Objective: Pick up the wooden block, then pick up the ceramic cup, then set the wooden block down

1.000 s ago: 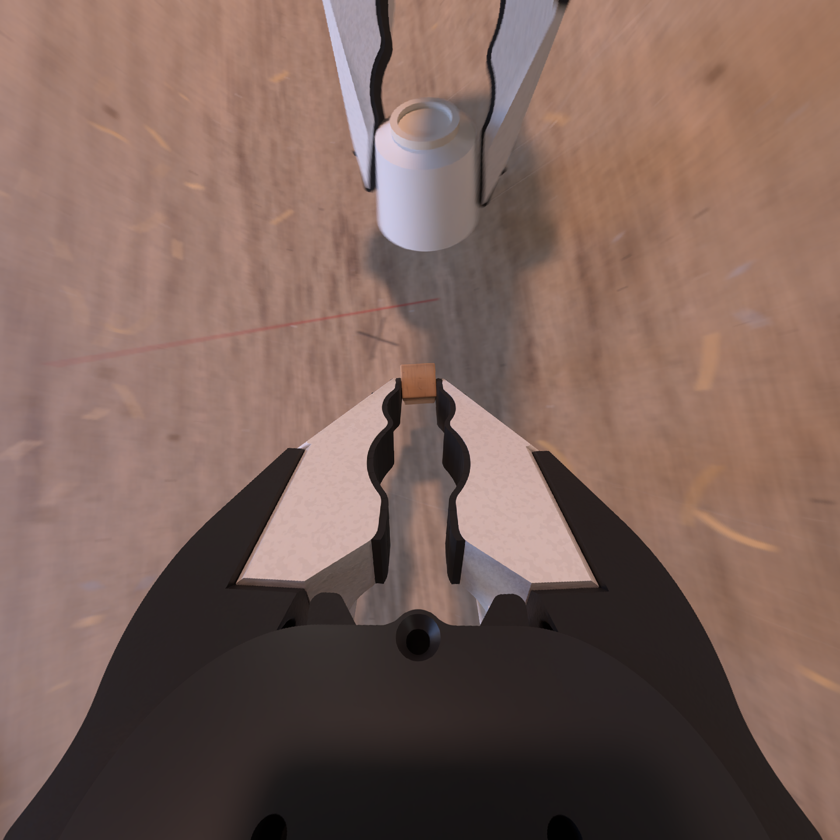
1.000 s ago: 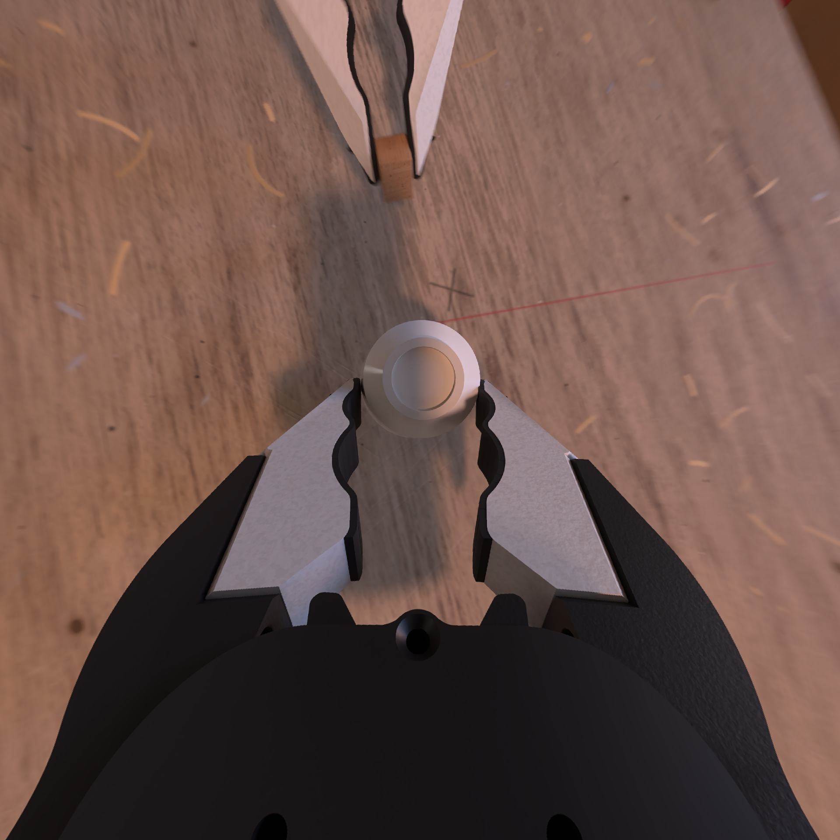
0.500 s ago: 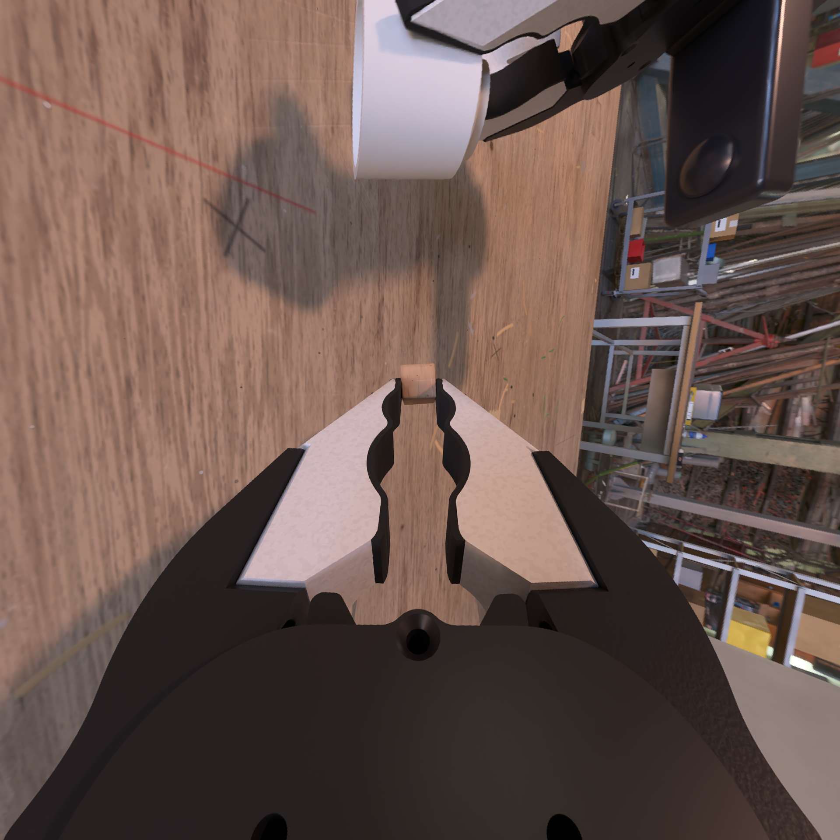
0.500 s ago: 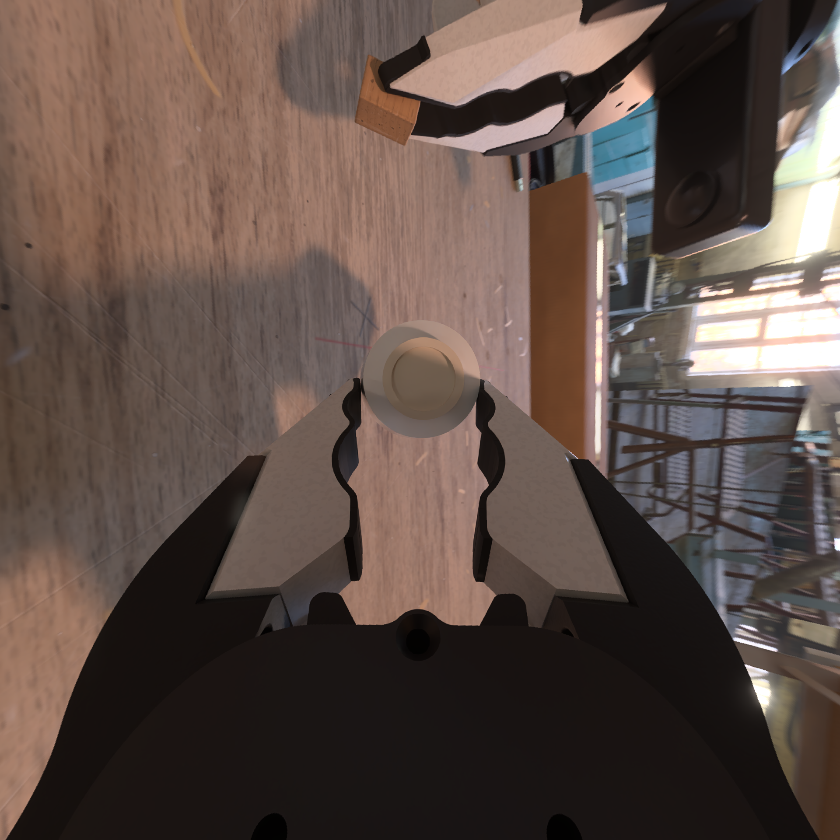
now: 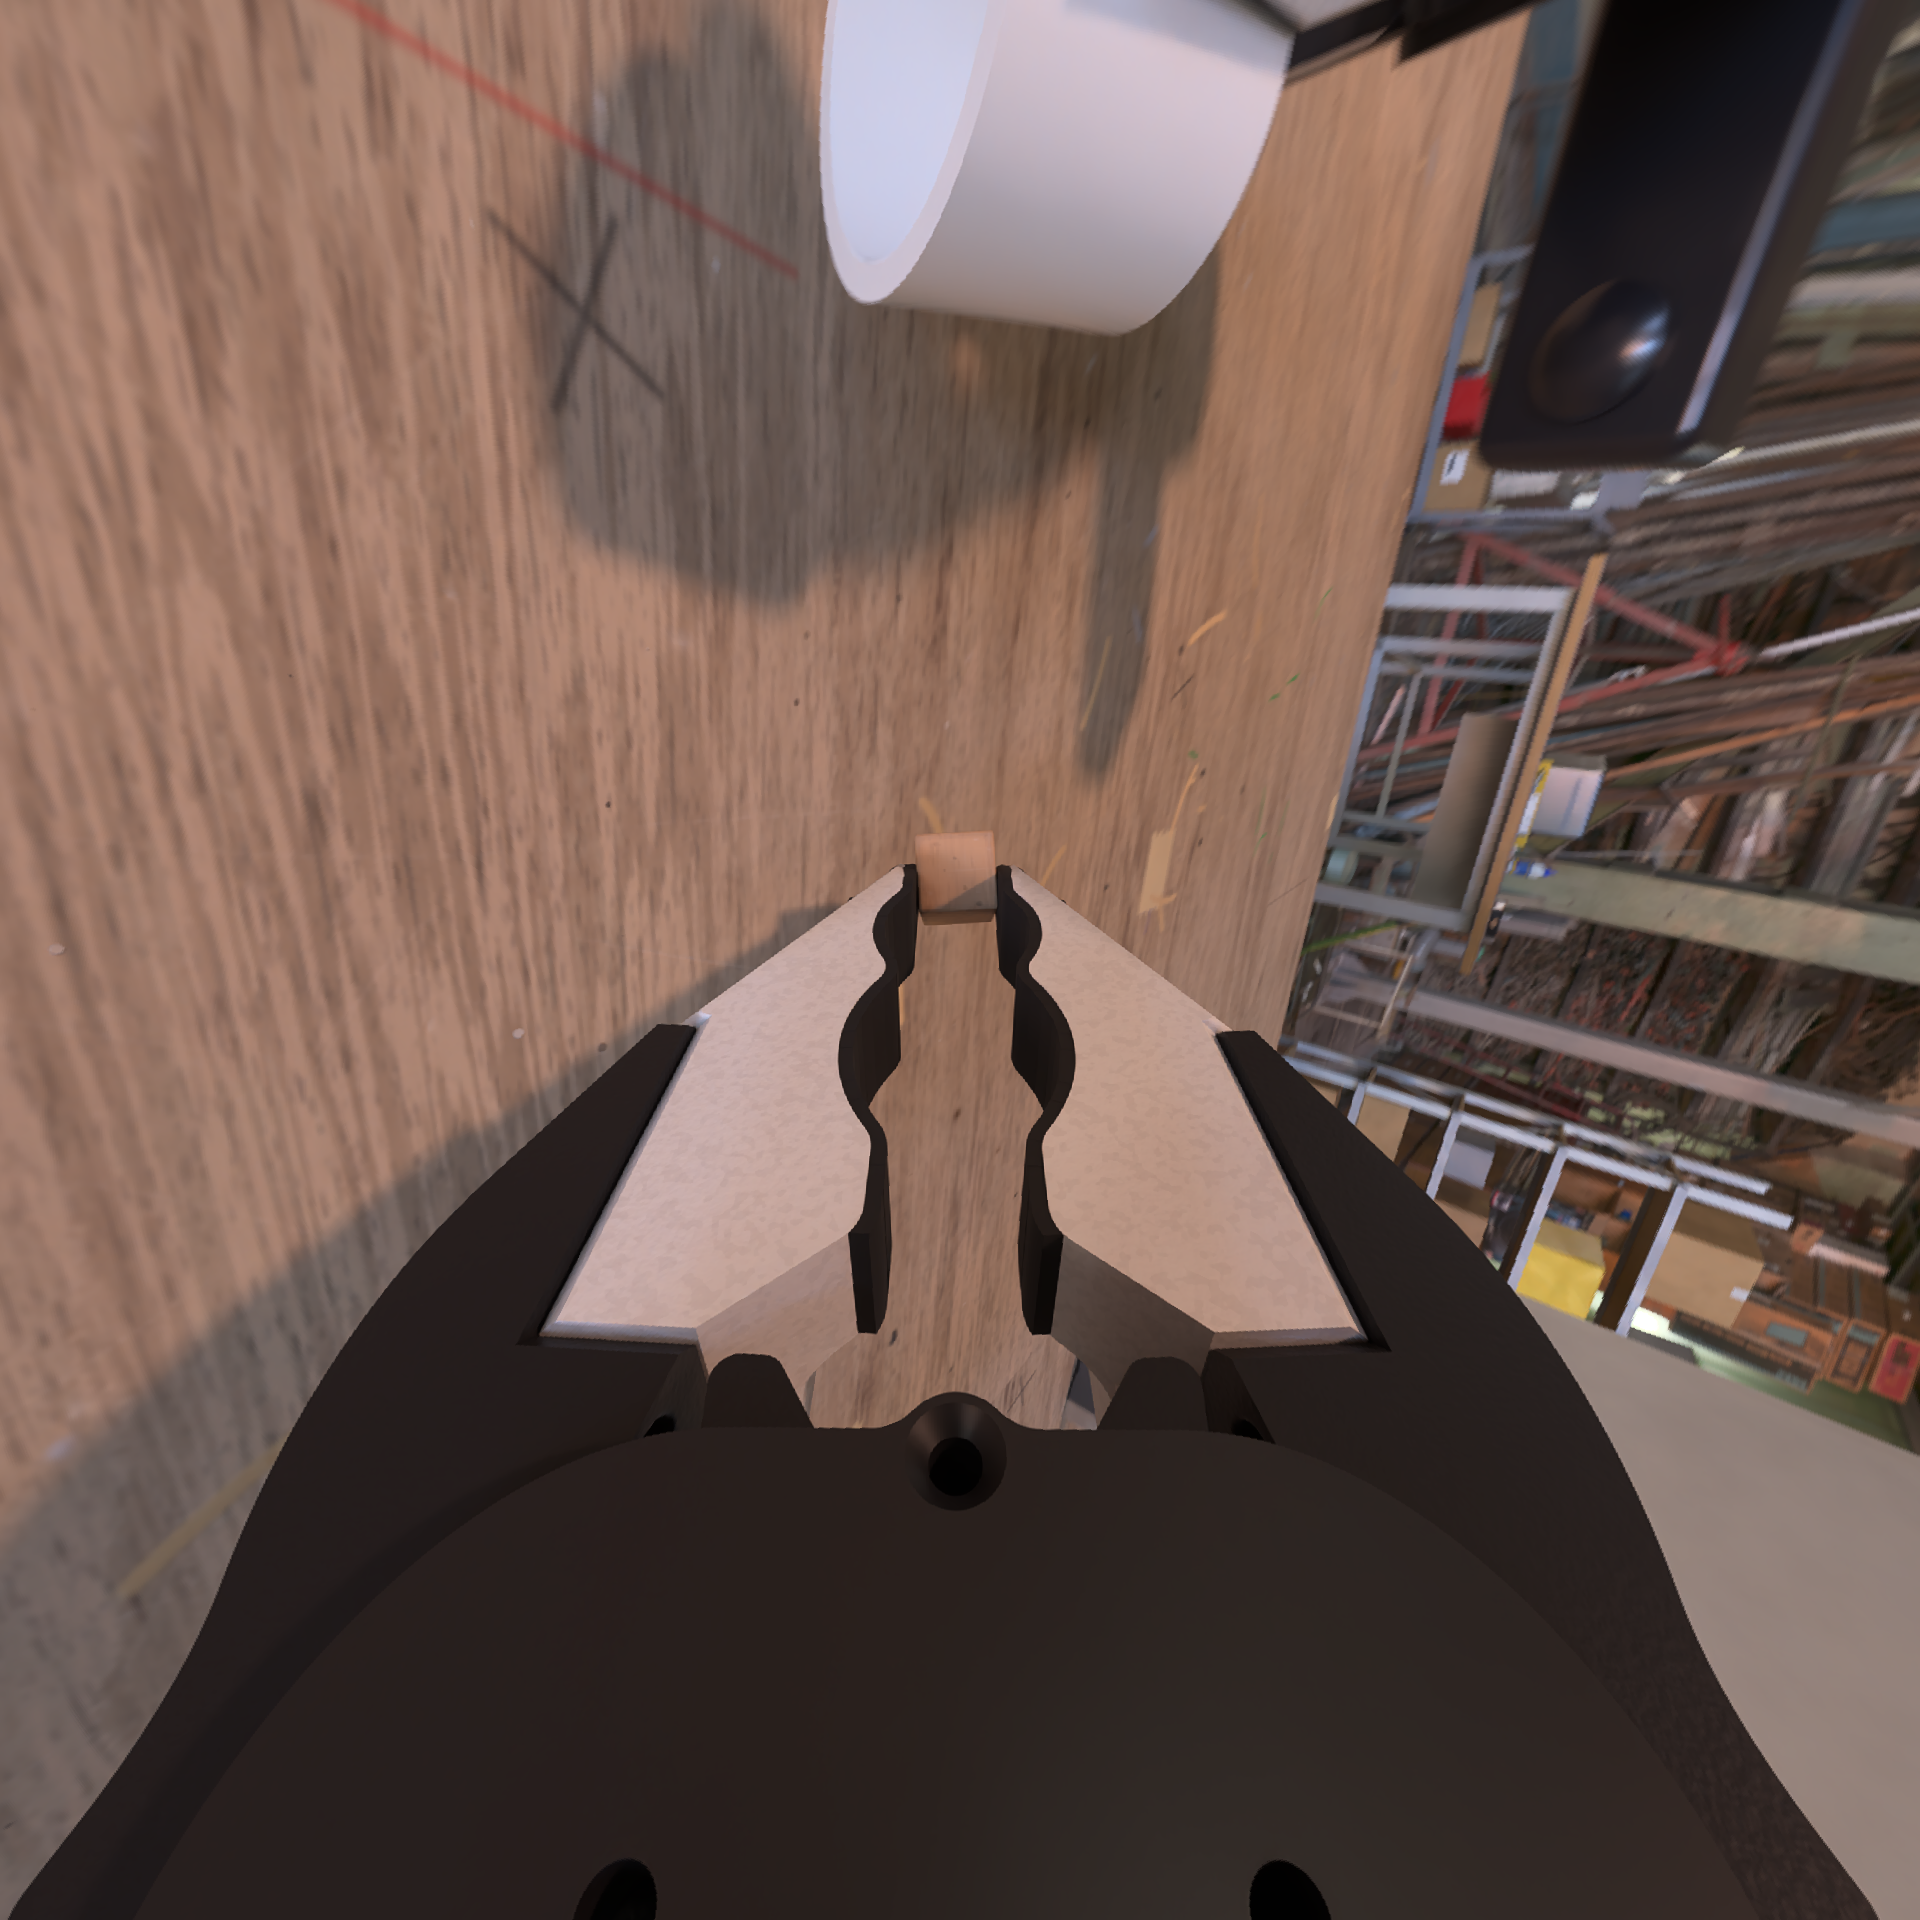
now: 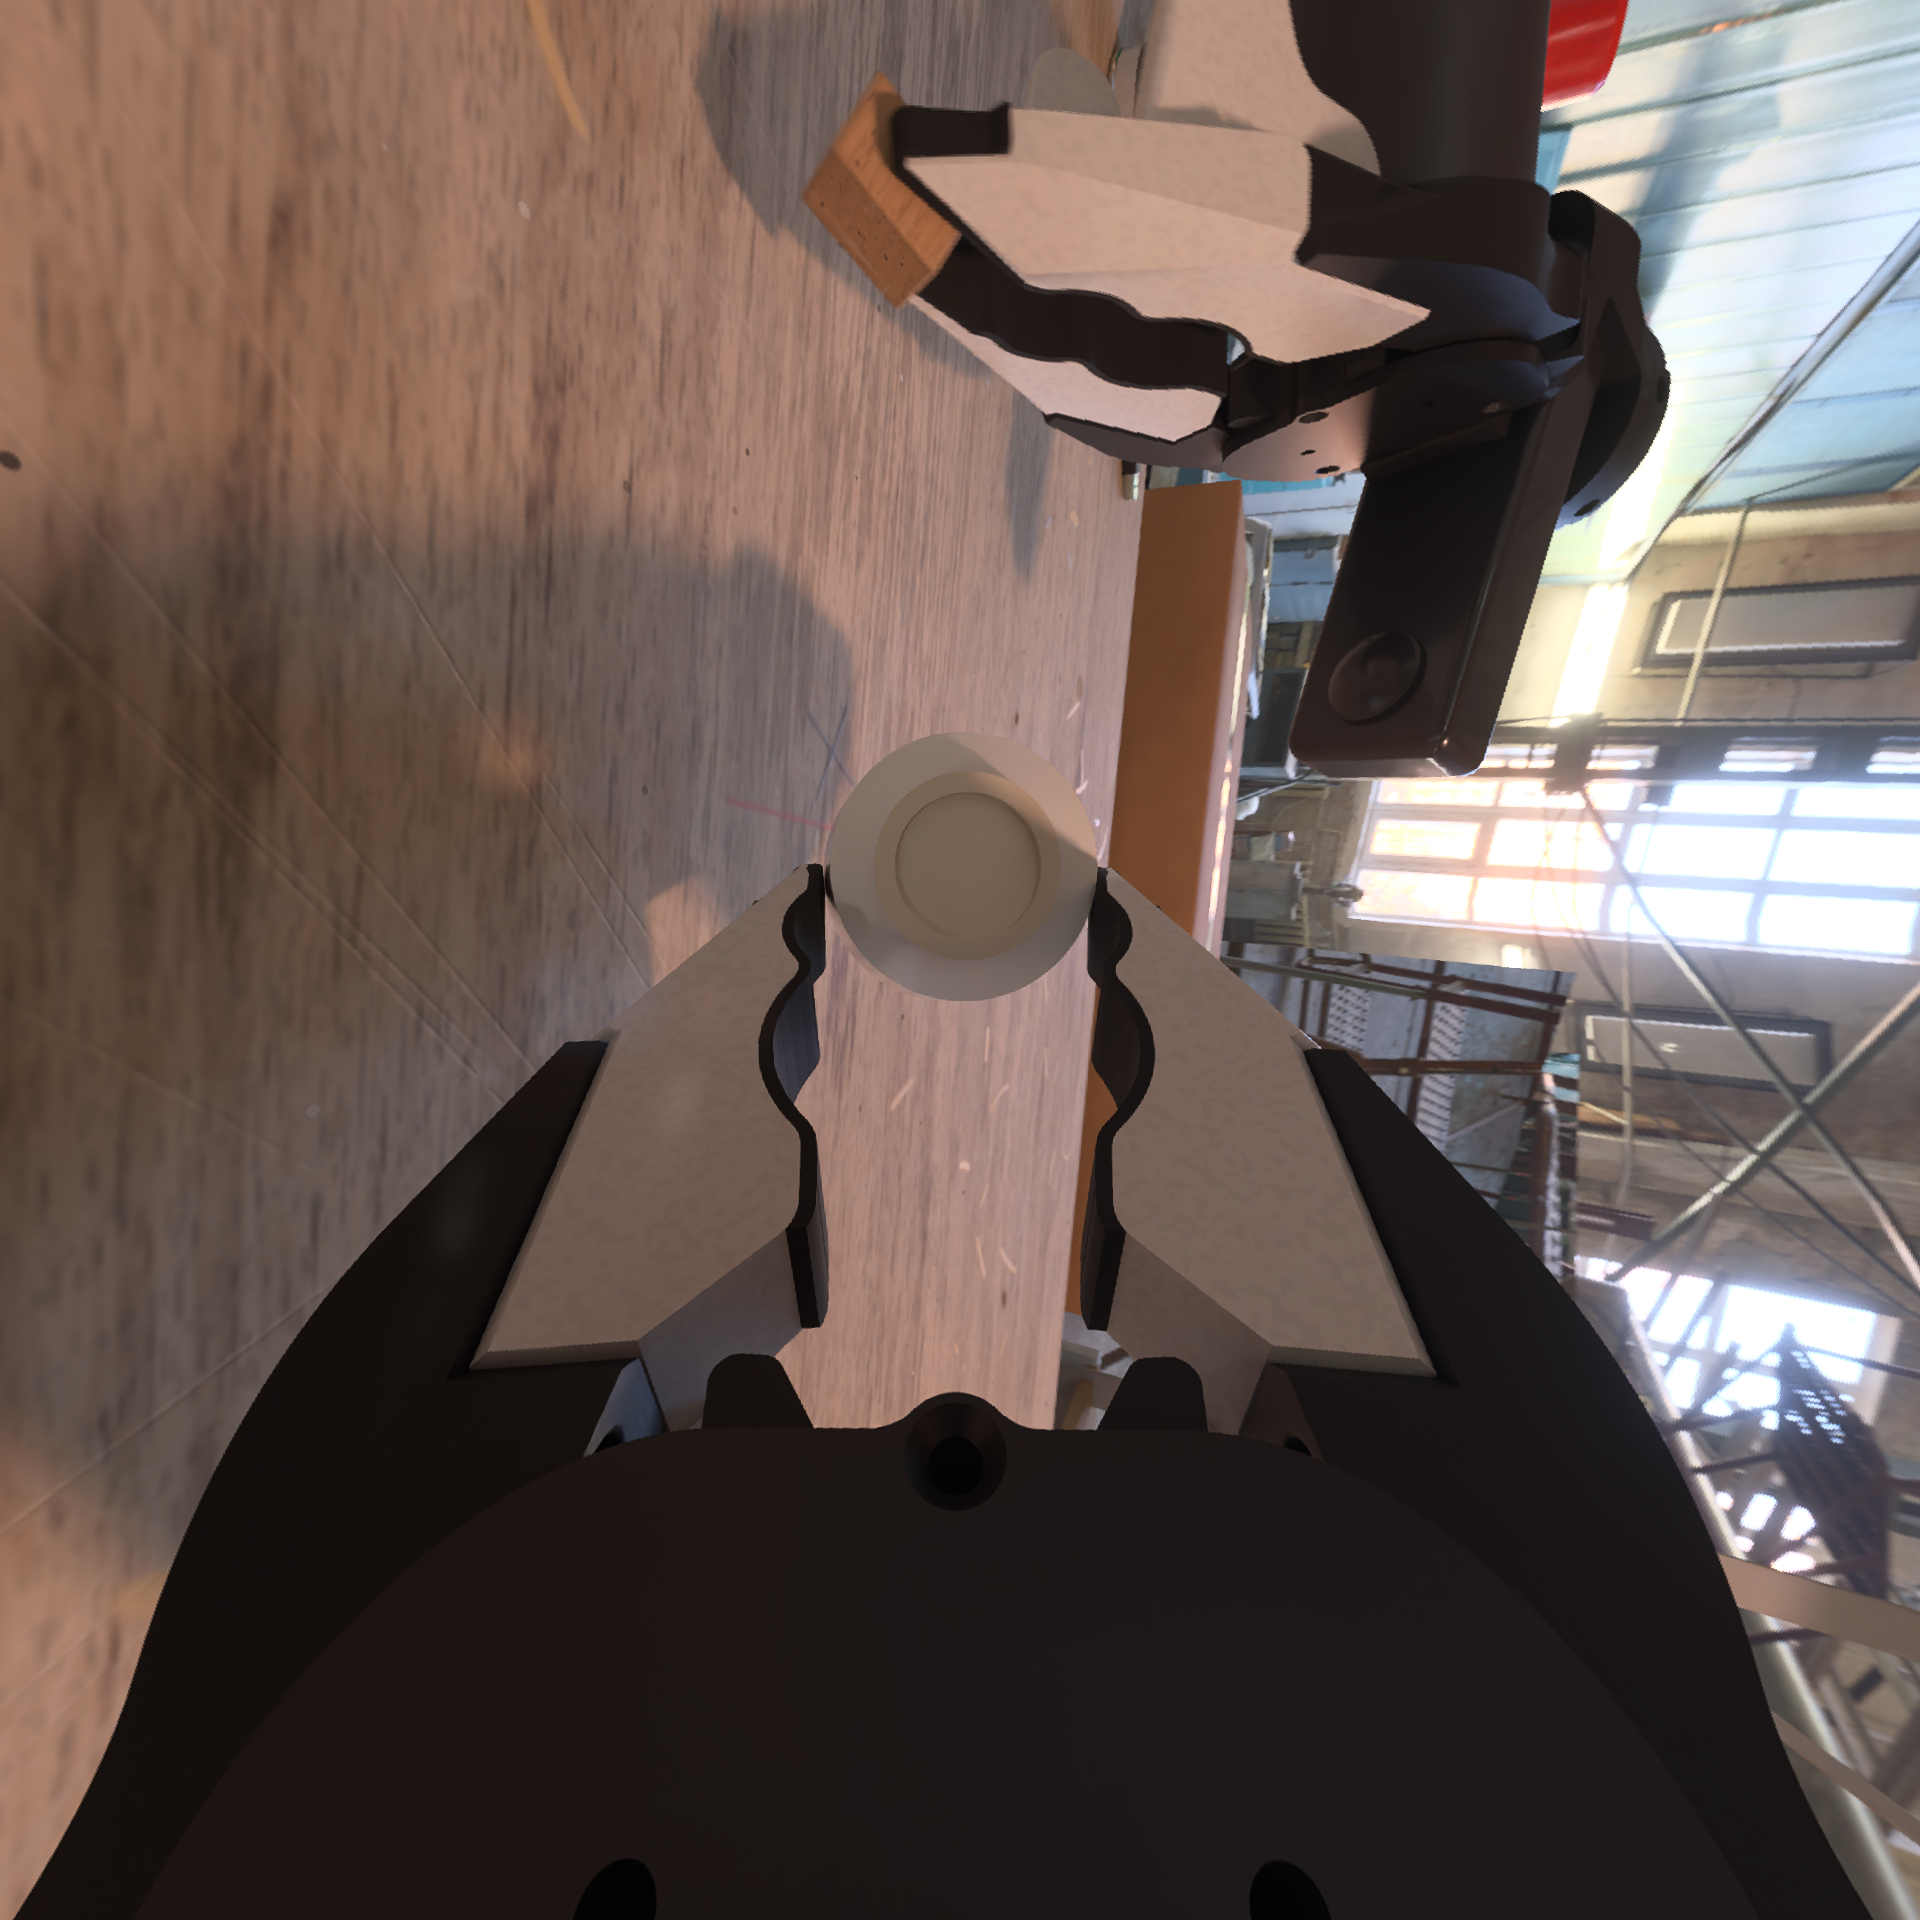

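Note:
My left gripper [image 5: 958, 883] is shut on the small wooden block [image 5: 956, 871], held at its fingertips above the wooden table [image 5: 312, 727]. My right gripper [image 6: 958, 883] is shut on the white ceramic cup [image 6: 961, 868], seen from its base end. In the left wrist view the cup [image 5: 1049, 156] is large at the top, held above the table with its shadow below. In the right wrist view the block [image 6: 878, 192] shows in the left gripper's fingers [image 6: 1122, 197] at the upper right, close to the table.
A pencilled cross [image 5: 587, 312] and a thin red line [image 5: 623, 166] mark the table. The table's edge [image 5: 1340, 727] runs along the right, with warehouse shelving [image 5: 1662, 831] beyond. An orange board [image 6: 1184, 675] stands past the table edge in the right wrist view.
Both views have tilted from looking down on the table to looking along it. The cup and the right gripper now appear nearer and larger in the left wrist view. Both grips are unchanged.

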You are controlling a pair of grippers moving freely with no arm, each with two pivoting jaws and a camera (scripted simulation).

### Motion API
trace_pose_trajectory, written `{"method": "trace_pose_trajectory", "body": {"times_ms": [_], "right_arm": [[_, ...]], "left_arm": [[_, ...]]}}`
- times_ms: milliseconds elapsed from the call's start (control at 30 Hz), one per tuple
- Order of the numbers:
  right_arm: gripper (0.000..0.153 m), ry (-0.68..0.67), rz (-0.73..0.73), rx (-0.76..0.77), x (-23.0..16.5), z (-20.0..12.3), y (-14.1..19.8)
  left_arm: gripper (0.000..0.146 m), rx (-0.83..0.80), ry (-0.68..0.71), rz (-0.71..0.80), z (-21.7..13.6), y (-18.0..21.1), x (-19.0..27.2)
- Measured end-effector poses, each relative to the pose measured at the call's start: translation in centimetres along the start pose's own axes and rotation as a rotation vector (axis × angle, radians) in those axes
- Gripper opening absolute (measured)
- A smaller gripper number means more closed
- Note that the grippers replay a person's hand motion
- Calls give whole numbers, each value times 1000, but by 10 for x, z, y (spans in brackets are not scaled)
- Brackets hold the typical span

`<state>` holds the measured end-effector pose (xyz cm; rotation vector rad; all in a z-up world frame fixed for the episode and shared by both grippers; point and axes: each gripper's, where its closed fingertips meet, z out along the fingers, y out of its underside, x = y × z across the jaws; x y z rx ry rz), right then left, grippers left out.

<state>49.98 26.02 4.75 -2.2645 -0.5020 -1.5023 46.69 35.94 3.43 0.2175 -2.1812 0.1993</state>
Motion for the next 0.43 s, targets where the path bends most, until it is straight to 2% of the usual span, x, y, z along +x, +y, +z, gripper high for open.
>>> {"method": "trace_pose_trajectory", "body": {"times_ms": [100, 167, 333, 433], "right_arm": [[51, -46, 42, 0, -1, 1, -1], [51, -74, 38, -19, -4, 1, 0], [51, -23, -100, -61, -9, -4, 0], [51, -142, 44, -66, -15, -11, -1]], "left_arm": [[14, -62, -105, 32, 7, 2, -12], [14, -42, -185, 75, 8, -2, -17], [14, 79, -275, 160, 7, -6, -19], [14, 159, -350, 234, 7, -5, -20]]}}
